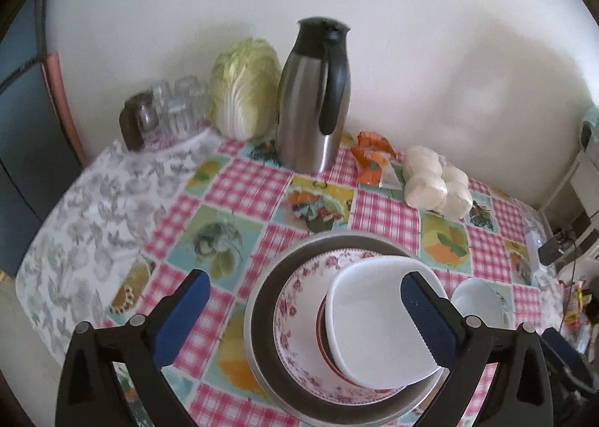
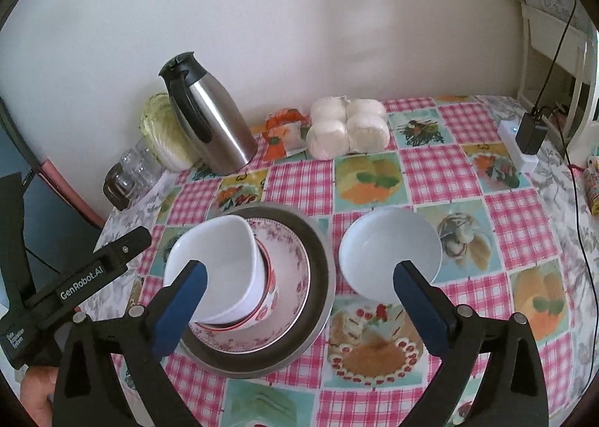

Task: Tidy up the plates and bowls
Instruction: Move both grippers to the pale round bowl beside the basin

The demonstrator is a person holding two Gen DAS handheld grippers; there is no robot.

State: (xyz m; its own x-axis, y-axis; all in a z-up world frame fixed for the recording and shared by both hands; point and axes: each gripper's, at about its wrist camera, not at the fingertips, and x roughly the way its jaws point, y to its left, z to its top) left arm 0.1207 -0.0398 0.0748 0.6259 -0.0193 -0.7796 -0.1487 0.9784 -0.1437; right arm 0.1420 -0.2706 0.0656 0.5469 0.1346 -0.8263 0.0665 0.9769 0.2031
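While tilted downward, both tools (image 1: 303,299) (image 2: 299,288) gape empty.

On my left gripper (image 2: 116,258), at the lower left of the right wrist view, white letters along the black arm read "GenRobot.AI". Lower on the same black body sits a smaller white label; I make out "Data" and "System", the middle word too blurred to read.

Both wrist views look steeply down, sharing the plate stack (image 1: 337,333).
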